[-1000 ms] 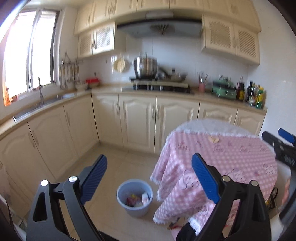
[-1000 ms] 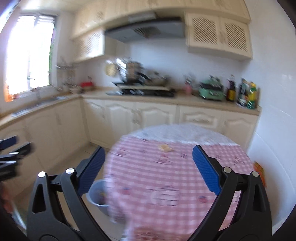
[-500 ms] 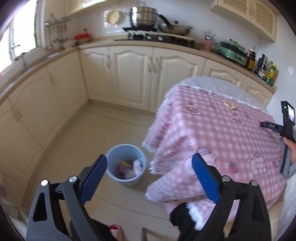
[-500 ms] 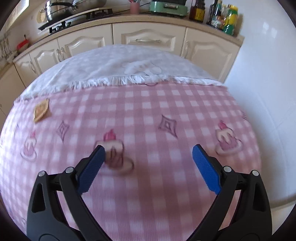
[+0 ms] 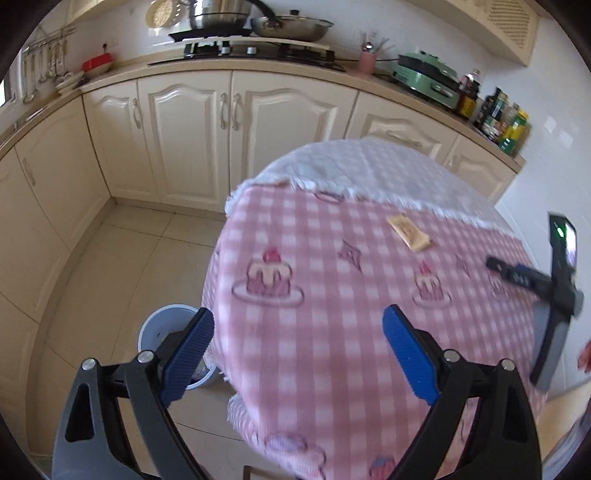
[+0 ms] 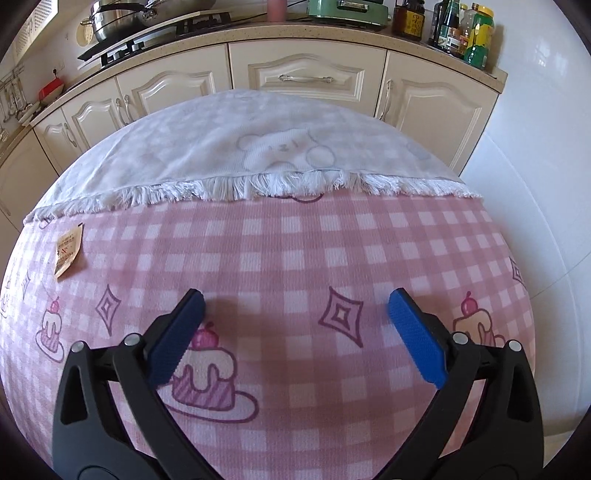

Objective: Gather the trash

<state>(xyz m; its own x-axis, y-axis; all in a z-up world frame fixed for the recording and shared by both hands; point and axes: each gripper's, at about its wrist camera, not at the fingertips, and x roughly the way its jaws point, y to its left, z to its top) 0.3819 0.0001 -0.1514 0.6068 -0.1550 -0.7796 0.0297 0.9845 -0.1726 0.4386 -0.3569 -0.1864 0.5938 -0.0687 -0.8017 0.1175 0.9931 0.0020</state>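
Observation:
A small tan paper wrapper lies flat on the round table's pink checked cloth; the right wrist view shows the wrapper at the table's far left. A light blue bin stands on the floor by the table's left side, partly hidden behind a finger. My left gripper hovers open over the table's near left edge, nothing between its fingers. My right gripper is open just above the cloth near the table's middle, well to the right of the wrapper. The right gripper also shows at the right of the left wrist view.
Cream kitchen cabinets and a counter with a stove, pans, a green appliance and bottles run behind the table. A white fringed cloth covers the table's far half. Tiled floor lies to the left.
Both grippers have tipped down and moved in toward the table. The left view swung from the floor and bin onto the tabletop; the right gripper dropped closer to the cloth. Both stay open.

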